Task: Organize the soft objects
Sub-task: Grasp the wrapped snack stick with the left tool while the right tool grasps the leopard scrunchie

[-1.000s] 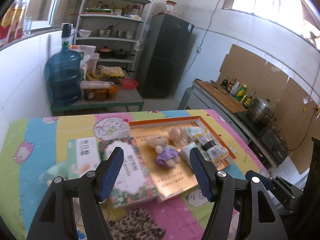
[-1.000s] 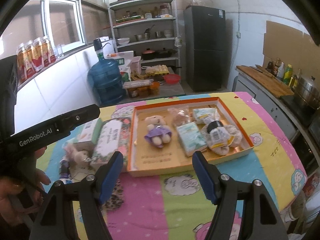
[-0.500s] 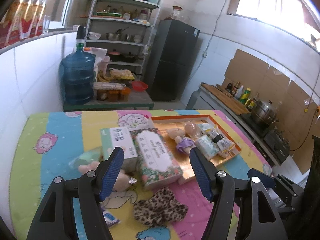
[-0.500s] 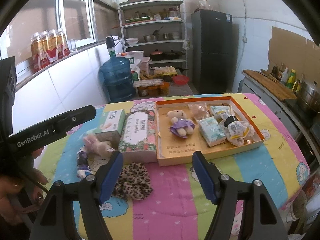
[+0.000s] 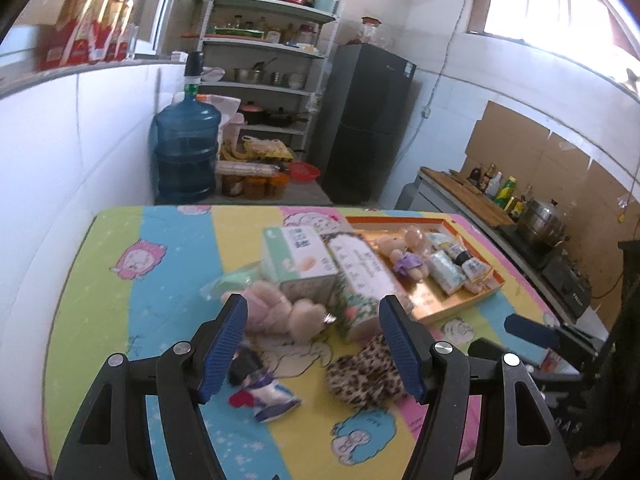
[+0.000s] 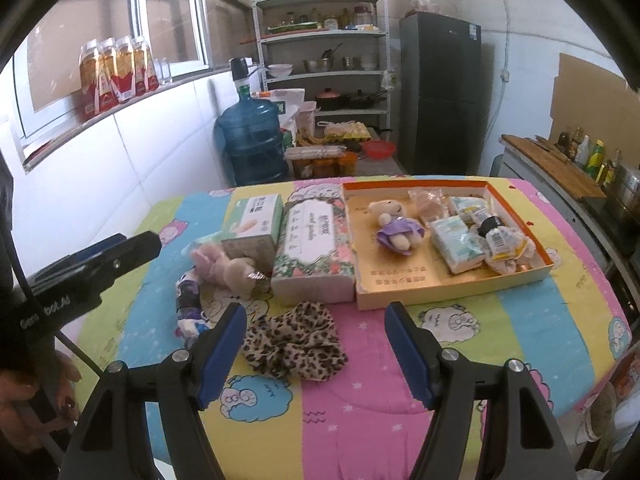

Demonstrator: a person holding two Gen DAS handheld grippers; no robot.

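Both grippers are hovering over a table spread with a striped cartoon cloth (image 6: 520,320); the left gripper (image 5: 312,344) is standing with its jaws wide apart and nothing between the pads, and the right gripper (image 6: 316,354) is likewise gaping open and holding nothing. Nearest the right gripper, a leopard scrunchie (image 6: 296,340) is lying loose on the cloth, and to its left a small patterned pouch (image 6: 188,308) is resting near the cloth's edge. Just behind, a pink plush (image 6: 224,266) is leaning against a green box (image 6: 252,220), with a floral box (image 6: 314,244) sitting beside that box and touching the tray. The orange-rimmed tray (image 6: 404,296) is taking up the right side, and inside it a small bear in a purple dress (image 6: 394,226) is lying on its back at the left, while wrapped packets (image 6: 458,244) and a dark-capped bottle (image 6: 494,230) are crowding the right end. Farther back, a blue water jug (image 6: 252,140), a shelf rack (image 6: 324,52) and a dark fridge (image 6: 440,92) are standing along the wall
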